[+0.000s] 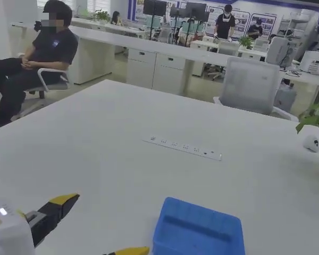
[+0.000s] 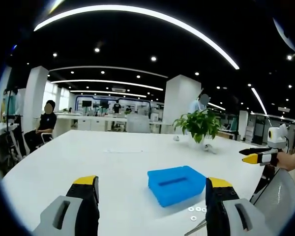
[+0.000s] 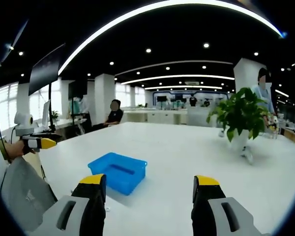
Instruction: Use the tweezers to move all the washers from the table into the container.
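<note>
head view: the white desk [image 1: 149,175] spreads out wide. a blue container [image 1: 196,231] sits near the bottom of the view and a power strip [image 1: 183,147] lies further off. a claw [image 1: 95,228] comes in at the lower left, its two yellow tips spread wide with nothing between them. i cannot tell its side from here.

left gripper view: the left claw [image 2: 152,182] stands wide and empty, aimed across the desk at the container [image 2: 179,184]. the washers [image 2: 197,210] lie loose on the desk, nearer than the container and close to this claw's right-hand jaw. a thin metal piece, likely the tweezers [image 2: 195,228], lies just beside them. the right claw [image 2: 250,156] hangs well off to the right.

right gripper view: the right claw [image 3: 149,179] is also wide and empty. the container [image 3: 119,172] sits ahead and a little left.

what could go wrong: the tweezers lie flat and thin, so a broad jaw coming down may shove them instead of pinching them. that same sweep could scatter the washers beside them. gripped off-centre, the tweezers may twist in the claw. a small flat washer could then slip from their tips before it reaches the container.
</note>
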The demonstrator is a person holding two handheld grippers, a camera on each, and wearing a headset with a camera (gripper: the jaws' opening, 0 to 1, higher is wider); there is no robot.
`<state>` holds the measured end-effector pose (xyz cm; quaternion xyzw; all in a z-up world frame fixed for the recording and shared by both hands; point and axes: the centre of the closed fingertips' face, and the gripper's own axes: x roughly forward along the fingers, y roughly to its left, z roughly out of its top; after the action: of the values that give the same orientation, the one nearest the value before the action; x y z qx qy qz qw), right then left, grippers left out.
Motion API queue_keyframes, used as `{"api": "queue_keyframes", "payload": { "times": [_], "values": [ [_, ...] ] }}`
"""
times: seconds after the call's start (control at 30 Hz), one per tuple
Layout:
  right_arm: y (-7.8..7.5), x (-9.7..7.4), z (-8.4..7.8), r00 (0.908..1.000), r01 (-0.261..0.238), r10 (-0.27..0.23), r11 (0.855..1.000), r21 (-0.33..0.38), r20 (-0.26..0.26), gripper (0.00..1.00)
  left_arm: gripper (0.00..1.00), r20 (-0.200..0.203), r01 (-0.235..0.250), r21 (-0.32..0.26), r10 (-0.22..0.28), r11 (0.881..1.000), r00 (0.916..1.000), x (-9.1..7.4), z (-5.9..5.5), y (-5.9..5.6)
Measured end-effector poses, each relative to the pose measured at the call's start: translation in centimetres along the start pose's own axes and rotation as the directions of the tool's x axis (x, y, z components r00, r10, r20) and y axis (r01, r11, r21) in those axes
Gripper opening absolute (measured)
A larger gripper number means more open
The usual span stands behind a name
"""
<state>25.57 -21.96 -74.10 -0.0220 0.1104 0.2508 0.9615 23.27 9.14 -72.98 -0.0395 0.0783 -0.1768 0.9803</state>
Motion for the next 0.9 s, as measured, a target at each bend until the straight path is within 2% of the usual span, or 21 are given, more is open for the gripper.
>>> {"api": "queue_keyframes", "payload": {
  "times": [0.57, 0.73, 0.9],
  "values": [
    [0.03, -0.17, 0.35, 0.9999, 0.011, -0.011, 1.000, 0.002, 0.009, 0.68, 0.91, -0.008, 0.006, 0.002, -0.006, 1.000, 1.0000, 0.09, -0.12, -0.20],
    [-0.07, -0.10, 0.05, 0.9999, 0.010, -0.010, 1.000, 0.004, -0.003, 0.68, 0.91, -0.043, 0.013, 0.020, -0.012, 1.000, 0.9990, 0.28, -0.71, -0.35],
    [-0.18, -0.05, -0.15, 0.9999, 0.011, -0.011, 1.000, 0.008, -0.011, 0.68, 0.91, -0.062, 0.032, 0.024, -0.031, 0.999, 0.9976, 0.42, -0.98, -0.76]
  ]
}}
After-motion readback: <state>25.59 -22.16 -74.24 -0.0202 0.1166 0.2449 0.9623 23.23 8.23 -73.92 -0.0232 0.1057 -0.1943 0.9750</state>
